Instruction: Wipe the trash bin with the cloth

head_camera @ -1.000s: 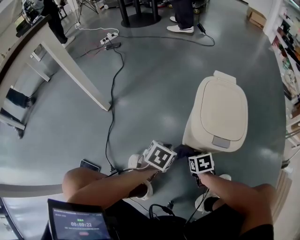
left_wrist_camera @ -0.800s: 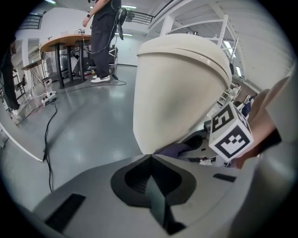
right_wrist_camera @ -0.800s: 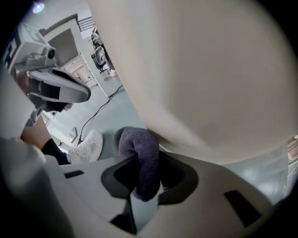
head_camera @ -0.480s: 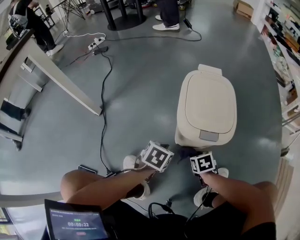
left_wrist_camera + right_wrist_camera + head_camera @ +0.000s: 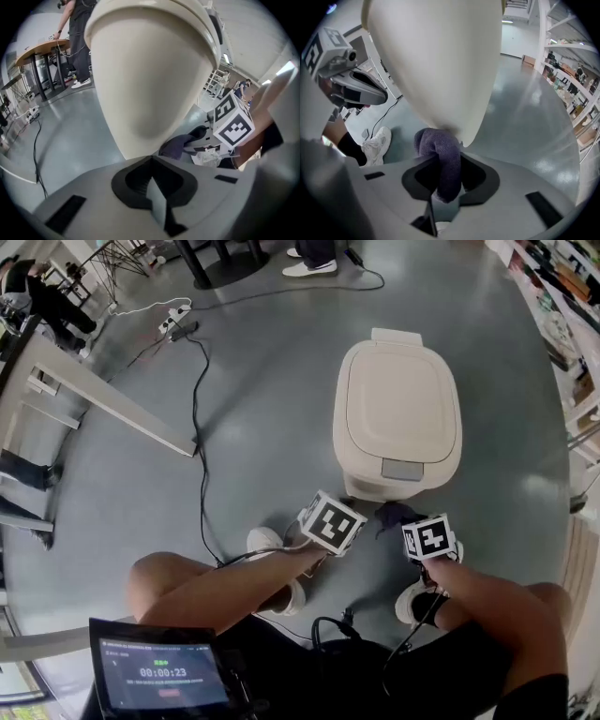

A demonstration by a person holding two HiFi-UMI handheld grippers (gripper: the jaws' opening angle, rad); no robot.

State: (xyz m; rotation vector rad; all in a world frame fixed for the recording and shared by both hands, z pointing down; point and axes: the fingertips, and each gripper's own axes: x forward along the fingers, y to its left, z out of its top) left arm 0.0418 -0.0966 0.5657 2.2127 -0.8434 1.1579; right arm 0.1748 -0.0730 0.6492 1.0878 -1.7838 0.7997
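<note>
While beside bin, cloth in claw

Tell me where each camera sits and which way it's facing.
Head view: on the person's head, looking steeply down at the bin; shows arms, shoes, left gripper, right gripper.
Left gripper view: on the left gripper, low, facing the bin along shut jaws; right gripper at right.
Right gripper view: on the right gripper, facing the bin along jaws shut on the cloth; left gripper at left.
Both gripper views share the bin.
</note>
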